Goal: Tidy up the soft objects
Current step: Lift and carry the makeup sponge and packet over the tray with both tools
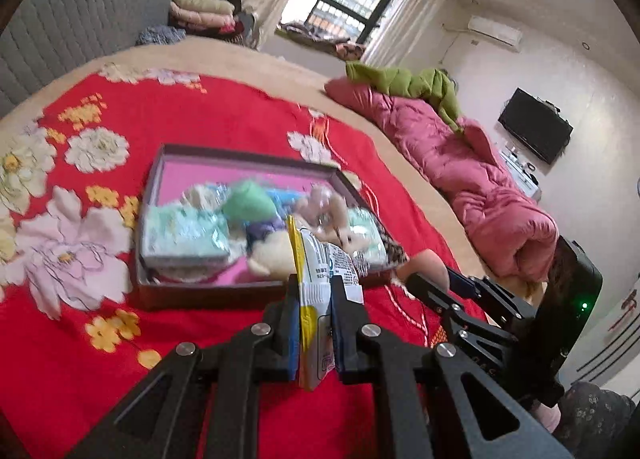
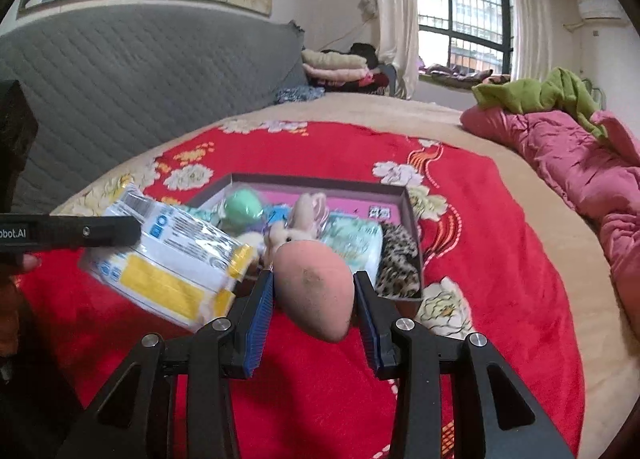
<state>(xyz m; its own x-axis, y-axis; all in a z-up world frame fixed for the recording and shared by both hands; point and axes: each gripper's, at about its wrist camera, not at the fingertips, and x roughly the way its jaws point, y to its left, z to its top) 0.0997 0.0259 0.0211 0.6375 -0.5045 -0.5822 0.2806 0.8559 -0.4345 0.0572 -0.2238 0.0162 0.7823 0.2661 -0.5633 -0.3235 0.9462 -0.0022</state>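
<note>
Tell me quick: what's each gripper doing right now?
Left gripper: shut on a white-and-yellow tissue pack.
Right gripper: shut on a pink sponge.

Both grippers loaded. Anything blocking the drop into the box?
Nothing stands between them and the box. The left gripper holds a tissue pack, the right gripper a peach sponge. The box's near half is crowded: plush rabbit, tissue packs; bare pink floor shows at the back.
</note>
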